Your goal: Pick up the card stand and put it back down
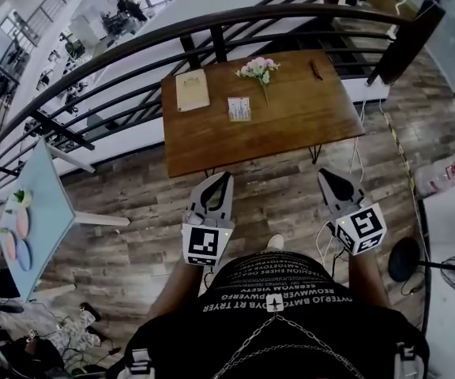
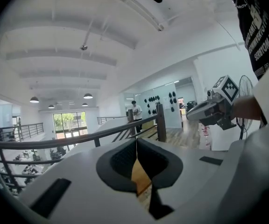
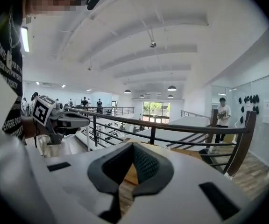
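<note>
Left gripper (image 1: 226, 178): my jaws are pressed together with nothing between them, over the floor short of the table (image 1: 306, 125).
Right gripper (image 1: 325, 176): likewise closed and empty, level with the left.
Card stand (image 1: 239, 108): on the table's middle, between the notebook (image 1: 192, 90) and the flowers (image 1: 257, 69), well apart from both grippers.
Bearing: ahead and slightly right of my left tips, ahead and well left of my right; the left is nearer.
Long axis: seemingly across my reach, though too small to be sure.
</note>
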`<state>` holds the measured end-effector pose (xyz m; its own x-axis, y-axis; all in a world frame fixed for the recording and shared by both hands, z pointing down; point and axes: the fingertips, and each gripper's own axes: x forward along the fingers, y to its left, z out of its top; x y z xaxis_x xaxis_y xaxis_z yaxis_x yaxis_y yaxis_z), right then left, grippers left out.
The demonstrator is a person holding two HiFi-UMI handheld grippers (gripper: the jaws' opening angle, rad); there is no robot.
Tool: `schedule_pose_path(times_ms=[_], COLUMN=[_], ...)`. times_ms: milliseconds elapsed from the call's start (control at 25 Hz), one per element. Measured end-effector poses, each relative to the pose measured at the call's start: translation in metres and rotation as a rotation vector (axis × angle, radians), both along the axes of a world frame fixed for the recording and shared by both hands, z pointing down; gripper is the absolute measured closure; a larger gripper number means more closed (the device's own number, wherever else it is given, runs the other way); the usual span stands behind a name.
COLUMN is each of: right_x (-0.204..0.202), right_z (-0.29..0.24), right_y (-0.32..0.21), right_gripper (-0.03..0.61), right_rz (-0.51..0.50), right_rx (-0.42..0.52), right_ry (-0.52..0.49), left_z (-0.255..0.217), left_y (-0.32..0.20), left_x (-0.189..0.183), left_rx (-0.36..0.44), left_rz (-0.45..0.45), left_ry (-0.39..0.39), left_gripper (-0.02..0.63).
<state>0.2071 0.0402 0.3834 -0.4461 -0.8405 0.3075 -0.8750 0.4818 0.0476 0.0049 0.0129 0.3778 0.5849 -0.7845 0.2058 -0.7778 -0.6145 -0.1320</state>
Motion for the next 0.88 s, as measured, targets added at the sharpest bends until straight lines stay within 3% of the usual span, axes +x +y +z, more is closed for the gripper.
schedule_pose_path(times_ms=[640,880], right_x=[0.036,0.042], right_z=[-0.001,-0.001], right_y=[-0.045,-0.050], right_gripper=[0.563,0.563], right_rz=[-0.125,-0.144], right_rx=[0.041,0.047], right_ry=[0.020,0.016], left_z=[-0.012,-0.007], left_y=[-0.035,-0.031], left_x=[-0.003,0.001], left_rx=[0.063,0.060], left_rz=[-0.237,-0.259], left_ry=[-0.023,-0.053], left_gripper=[0.584,0.584])
